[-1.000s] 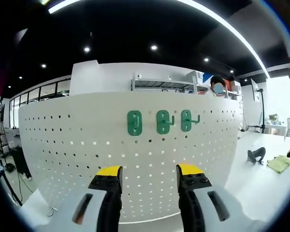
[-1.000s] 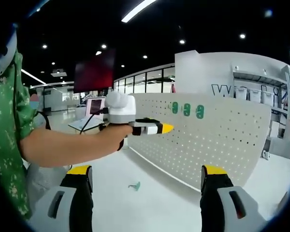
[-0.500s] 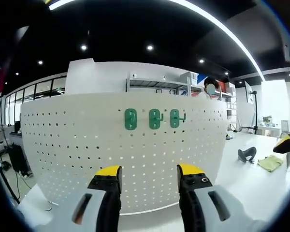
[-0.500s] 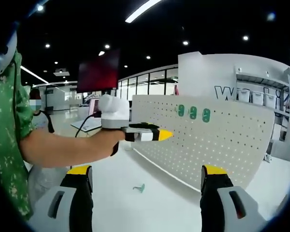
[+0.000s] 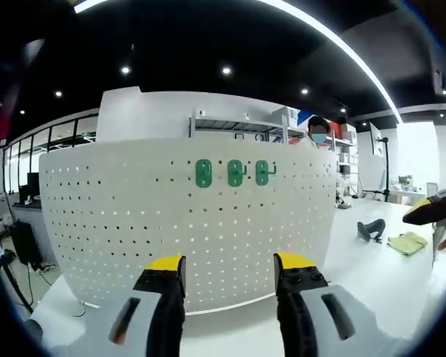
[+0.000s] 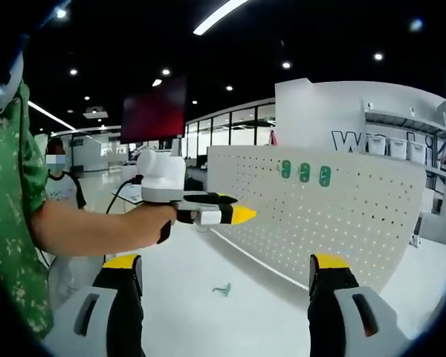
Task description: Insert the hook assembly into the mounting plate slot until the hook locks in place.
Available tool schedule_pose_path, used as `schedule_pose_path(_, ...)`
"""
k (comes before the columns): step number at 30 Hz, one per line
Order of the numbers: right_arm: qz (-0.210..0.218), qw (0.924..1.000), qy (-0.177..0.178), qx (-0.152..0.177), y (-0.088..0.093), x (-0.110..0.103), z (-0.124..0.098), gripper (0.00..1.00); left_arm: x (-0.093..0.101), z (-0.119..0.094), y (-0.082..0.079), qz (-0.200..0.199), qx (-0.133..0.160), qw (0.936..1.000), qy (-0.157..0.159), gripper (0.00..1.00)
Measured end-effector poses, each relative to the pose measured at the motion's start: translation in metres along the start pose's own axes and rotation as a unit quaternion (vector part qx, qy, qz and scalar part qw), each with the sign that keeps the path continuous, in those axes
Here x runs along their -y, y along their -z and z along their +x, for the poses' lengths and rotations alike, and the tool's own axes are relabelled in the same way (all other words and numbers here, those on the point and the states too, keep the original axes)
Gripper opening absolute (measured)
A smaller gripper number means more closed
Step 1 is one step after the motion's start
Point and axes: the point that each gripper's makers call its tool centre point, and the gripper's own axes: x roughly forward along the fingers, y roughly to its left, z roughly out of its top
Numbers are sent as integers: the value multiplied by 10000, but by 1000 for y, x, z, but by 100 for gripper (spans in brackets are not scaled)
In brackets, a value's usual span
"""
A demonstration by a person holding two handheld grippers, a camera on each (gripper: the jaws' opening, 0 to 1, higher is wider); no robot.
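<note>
Lying on tabletop: small green hook assembly (image 6: 222,288), right gripper view, near-centre, between that view's jaws, well short of board; long axis runs roughly left-right in view, which end is the hook can't tell (too small).
Mounting plates: three green plates (image 5: 234,172) in a row high on white pegboard (image 5: 186,223); left gripper view, long axes upright; the two right-hand ones carry hooks pointing right, the left-hand one looks bare.
L gripper (image 5: 227,269): jaws apart, nothing between, aimed at pegboard; in right gripper view (image 6: 234,215) it is held out at arm's length.
R gripper (image 6: 227,269): jaws wide apart, holding nothing; yellow tip at right edge of left gripper view (image 5: 431,210).
Change vs 1 s ago: pegboard reads smaller, plates shifted left/up = camera move; L gripper sits lower in right gripper view.
Surface: white table (image 6: 208,320); black object (image 5: 370,229) and yellow-green cloth (image 5: 406,242) to right.
Room: dark ceiling w/ spot and strip lights, shelving behind board, person in green patterned sleeve (image 6: 11,216).
</note>
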Motion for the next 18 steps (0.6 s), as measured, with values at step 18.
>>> schedule_pose_path(18,234,9995,110,-165,21,-14,8,95,-5,-40,43,215,-496,9982,269,48)
